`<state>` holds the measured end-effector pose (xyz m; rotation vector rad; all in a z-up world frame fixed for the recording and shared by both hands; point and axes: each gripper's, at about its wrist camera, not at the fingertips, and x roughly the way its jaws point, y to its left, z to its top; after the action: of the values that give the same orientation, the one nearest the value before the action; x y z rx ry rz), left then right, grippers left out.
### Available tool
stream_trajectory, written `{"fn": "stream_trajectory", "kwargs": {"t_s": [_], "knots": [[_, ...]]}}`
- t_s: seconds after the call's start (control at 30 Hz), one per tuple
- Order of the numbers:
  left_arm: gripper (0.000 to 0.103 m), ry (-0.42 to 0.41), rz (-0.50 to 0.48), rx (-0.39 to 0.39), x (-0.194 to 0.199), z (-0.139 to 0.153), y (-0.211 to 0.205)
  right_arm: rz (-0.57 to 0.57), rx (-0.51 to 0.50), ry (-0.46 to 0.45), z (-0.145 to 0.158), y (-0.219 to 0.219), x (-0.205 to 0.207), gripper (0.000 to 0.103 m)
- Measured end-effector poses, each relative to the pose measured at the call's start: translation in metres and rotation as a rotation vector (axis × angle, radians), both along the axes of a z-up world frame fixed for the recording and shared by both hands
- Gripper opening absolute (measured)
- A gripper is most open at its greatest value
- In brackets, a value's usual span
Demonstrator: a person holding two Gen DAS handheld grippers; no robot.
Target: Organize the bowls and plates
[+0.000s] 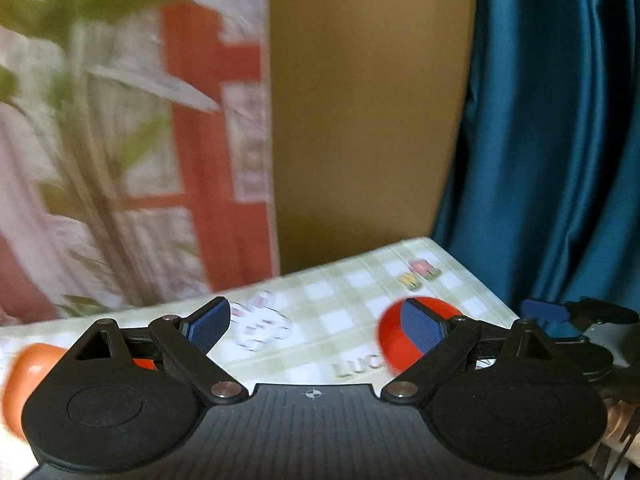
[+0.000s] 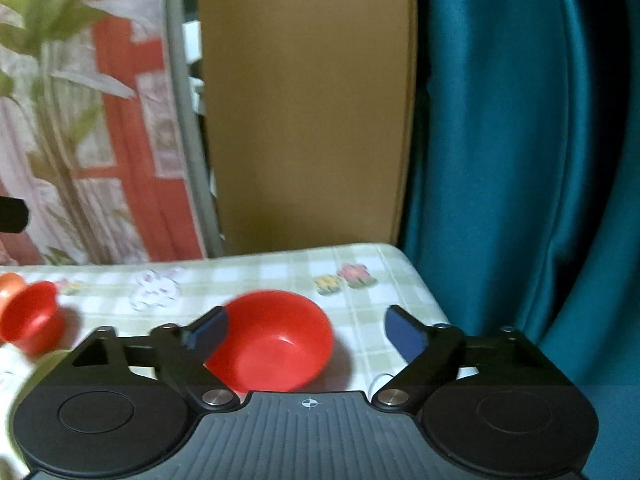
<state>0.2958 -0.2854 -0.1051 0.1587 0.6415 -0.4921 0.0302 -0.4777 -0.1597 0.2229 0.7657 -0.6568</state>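
Both the left gripper (image 1: 316,326) and right gripper (image 2: 306,332) stand wide and empty. On the checked tablecloth (image 2: 260,276), the red bowl (image 2: 276,342) sits well apart from a smaller red bowl (image 2: 30,316); nothing appears gathered yet

The surface (image 2: 280,268) wears a green-and-white checked cloth printed with small flowers and pale cartoon figures; part of a printed word shows near the front edge in the left wrist view. A red bowl (image 2: 276,340) sits upright on it, toward the right end. Well apart at the left end, a smaller red bowl (image 2: 30,316) lies tilted just beside an orange one (image 2: 10,280), too blurred to tell whether they touch.
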Motion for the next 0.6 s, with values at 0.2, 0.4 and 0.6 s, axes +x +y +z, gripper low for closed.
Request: {"fn": "stream_trajectory", "kwargs": {"t_s": [0.2,0.4,0.6], "knots": [[0.092,0.116,-0.021,0.026,0.030,-0.054,-0.037,-0.045,0.094,0.003,-0.039,-0.024,0.001,0.043],[0.086,0.208,-0.009,0.072,0.052,-0.094,-0.056,-0.056,0.149,0.011,-0.062,-0.033,0.004,0.030],[0.048,0.290,-0.028,0.044,0.063,-0.120,-0.062,-0.073,0.205,0.002,-0.072,-0.037,0.007,0.013]]}}
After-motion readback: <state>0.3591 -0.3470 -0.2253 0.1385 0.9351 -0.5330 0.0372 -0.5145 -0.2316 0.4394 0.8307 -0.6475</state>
